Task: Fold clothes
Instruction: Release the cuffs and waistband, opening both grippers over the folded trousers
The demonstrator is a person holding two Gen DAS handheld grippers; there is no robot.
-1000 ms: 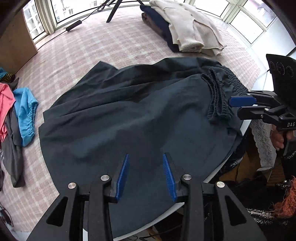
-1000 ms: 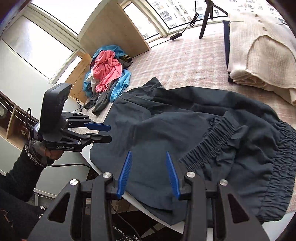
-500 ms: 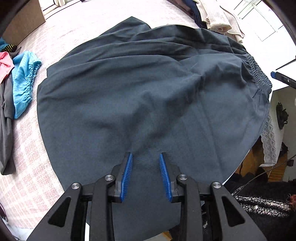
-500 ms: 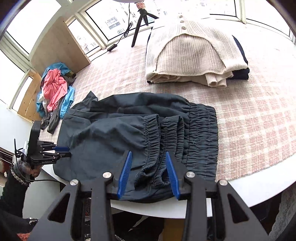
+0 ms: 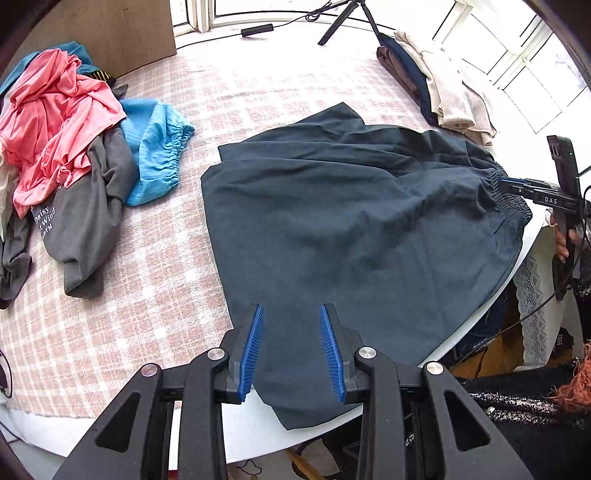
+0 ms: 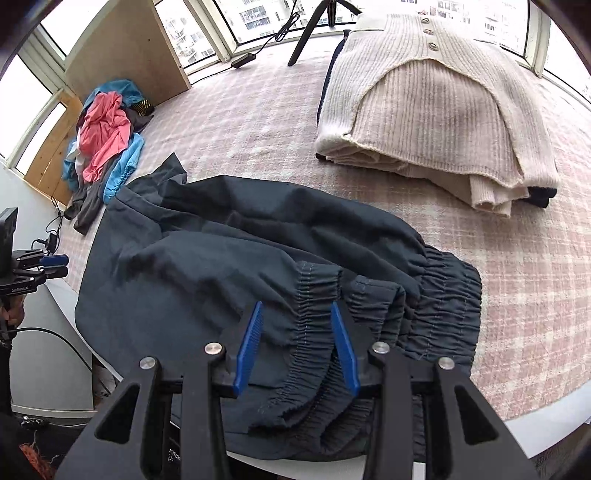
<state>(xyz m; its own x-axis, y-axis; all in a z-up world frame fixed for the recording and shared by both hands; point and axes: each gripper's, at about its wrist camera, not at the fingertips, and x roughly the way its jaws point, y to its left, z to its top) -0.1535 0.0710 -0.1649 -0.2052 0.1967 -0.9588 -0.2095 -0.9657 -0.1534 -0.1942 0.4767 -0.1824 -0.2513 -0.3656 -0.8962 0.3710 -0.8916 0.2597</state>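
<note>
A dark navy garment (image 5: 354,236) with an elastic waistband (image 6: 436,295) lies spread on the pink checked tablecloth, its near edge hanging over the table rim. My left gripper (image 5: 291,314) is open, its blue pads over the garment's hem end. My right gripper (image 6: 297,314) is open, its pads on either side of the bunched waistband. Each gripper shows in the other's view: the right (image 5: 517,182) at the waistband, the left (image 6: 55,266) by the hem.
A pile of unfolded clothes, pink, blue and grey (image 5: 74,147), lies at the left. A folded stack topped by a cream knit cardigan (image 6: 436,103) sits at the far right. A tripod leg (image 5: 336,18) and cable stand at the back. The table edge (image 6: 535,417) is near.
My left gripper has pulled back toward the hem and the table's left side. My right gripper has moved in over the waistband. The garment lies flatter.
</note>
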